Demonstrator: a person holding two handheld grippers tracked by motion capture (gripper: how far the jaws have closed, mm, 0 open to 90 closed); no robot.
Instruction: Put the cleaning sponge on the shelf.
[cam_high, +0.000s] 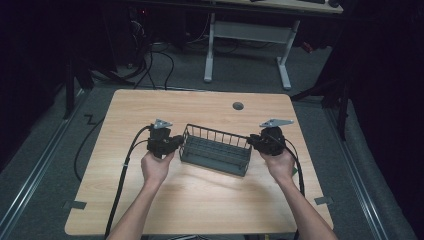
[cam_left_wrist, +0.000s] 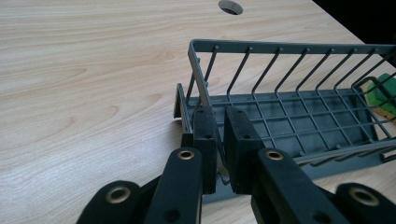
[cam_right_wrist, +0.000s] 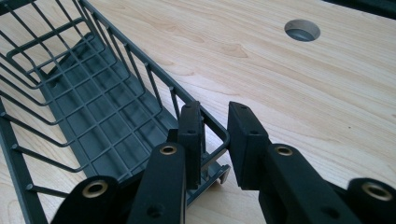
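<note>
A dark grey wire basket (cam_high: 215, 150) stands on the wooden table (cam_high: 200, 200), a little tilted across it. My left gripper (cam_high: 177, 145) is at its left end. In the left gripper view the jaws (cam_left_wrist: 222, 116) are shut on the basket's (cam_left_wrist: 289, 46) end wall, one pad inside and one outside. My right gripper (cam_high: 251, 142) is at the opposite end. In the right gripper view its jaws (cam_right_wrist: 215, 114) straddle the rounded corner of the basket's (cam_right_wrist: 107, 116) end rim and grip it. The basket floor that I see is bare.
A round cable hole (cam_high: 238, 106) sits in the table behind the basket. A small green and yellow thing (cam_left_wrist: 380, 95) shows at the basket's far end in the left gripper view. A white-legged desk (cam_high: 247, 45) stands on the floor beyond the table.
</note>
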